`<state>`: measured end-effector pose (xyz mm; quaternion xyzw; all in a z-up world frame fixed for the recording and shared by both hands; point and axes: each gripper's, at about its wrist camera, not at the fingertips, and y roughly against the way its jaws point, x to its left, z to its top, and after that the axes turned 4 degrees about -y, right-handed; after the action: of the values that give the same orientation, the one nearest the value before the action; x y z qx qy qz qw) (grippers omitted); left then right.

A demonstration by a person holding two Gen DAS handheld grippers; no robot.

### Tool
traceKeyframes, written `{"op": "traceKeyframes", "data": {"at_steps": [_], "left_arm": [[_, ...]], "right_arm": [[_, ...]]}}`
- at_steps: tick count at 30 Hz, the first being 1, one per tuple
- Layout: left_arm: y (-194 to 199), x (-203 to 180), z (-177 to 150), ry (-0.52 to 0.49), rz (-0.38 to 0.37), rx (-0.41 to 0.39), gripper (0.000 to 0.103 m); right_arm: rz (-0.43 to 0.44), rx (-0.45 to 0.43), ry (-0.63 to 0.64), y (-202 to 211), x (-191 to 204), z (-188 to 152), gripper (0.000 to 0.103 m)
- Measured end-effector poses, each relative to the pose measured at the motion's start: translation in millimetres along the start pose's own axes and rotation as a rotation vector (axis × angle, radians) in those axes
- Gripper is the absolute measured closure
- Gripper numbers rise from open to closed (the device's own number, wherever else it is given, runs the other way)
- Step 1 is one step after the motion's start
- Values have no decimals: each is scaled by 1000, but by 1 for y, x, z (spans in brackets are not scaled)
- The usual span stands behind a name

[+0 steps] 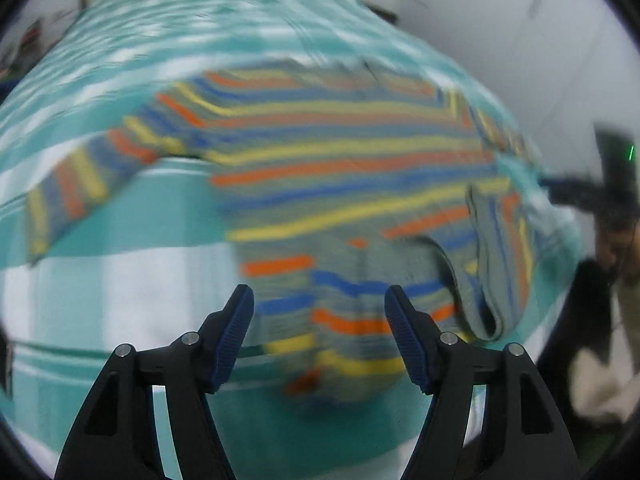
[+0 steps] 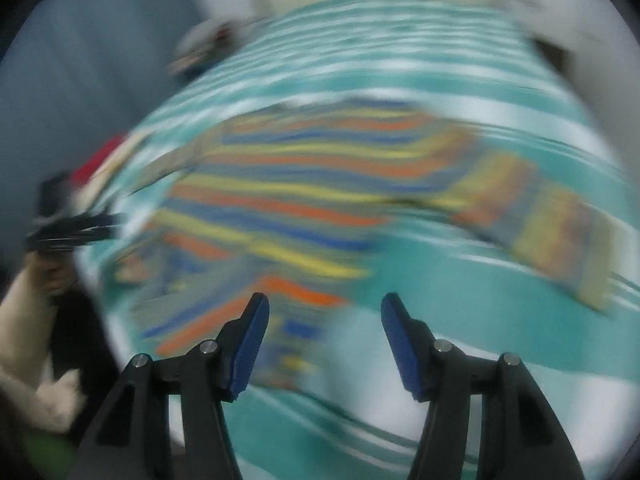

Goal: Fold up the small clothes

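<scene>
One striped sweater (image 1: 340,168) | one teal striped cloth (image 1: 120,216) | two tools apart

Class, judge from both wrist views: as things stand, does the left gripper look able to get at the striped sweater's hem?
Probably yes. The left gripper is open and empty, and the striped sweater lies just ahead of it on the teal cloth, with nothing between.

One striped sweater (image 1: 340,168), two claws (image 1: 320,332)
</scene>
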<state>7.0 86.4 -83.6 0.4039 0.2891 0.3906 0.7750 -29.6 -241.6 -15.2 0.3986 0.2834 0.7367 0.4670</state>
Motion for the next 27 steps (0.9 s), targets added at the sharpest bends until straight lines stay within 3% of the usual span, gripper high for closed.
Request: {"op": "traceKeyframes", "data": {"at_steps": [3,4,5,6,7,9,12,15,17,21,23,24,25,26,27], "left_arm": [[-25,-12,3,-27,14,41,37],[-25,-13,3,-25,1,39,55],[-24,-13,3,-31,-48,32,91],[-19,-12,1,-44,-80,28,96],[-13,-13,-2,-57,-91,10,96],[17,-17,-13,-128,-154,-65,97],[70,-25,-42,-220,-223,-113,97],[100,-31,-76,-261,-233,-106,97],[101,-33,-103,-250,-250,-40,96],[90,-13,-136,-154,-183,64,87],[94,11,-141,-20,-170,30,62],[98,19,-142,34,-175,1,53],[101,24,-141,82,-179,-32,38],[102,29,-138,143,-179,-80,28],[101,29,-136,170,-181,-96,25]], "right_arm": [[-16,56,124,-49,37,11,45],[-26,74,137,-60,41,13,47],[-24,99,136,-71,42,15,59],[12,129,133,-79,42,15,88],[22,138,148,-80,45,13,99],[40,113,195,-59,53,3,100],[95,77,261,-5,65,-23,100],[106,87,335,53,73,-67,100],[91,120,348,68,69,-92,100],[-19,252,295,54,44,-143,97],[-57,292,222,45,26,-159,88],[-65,289,196,44,21,-162,79],[-58,273,157,46,16,-163,76],[-43,245,118,50,13,-163,68],[-29,219,90,51,12,-159,58]]}}
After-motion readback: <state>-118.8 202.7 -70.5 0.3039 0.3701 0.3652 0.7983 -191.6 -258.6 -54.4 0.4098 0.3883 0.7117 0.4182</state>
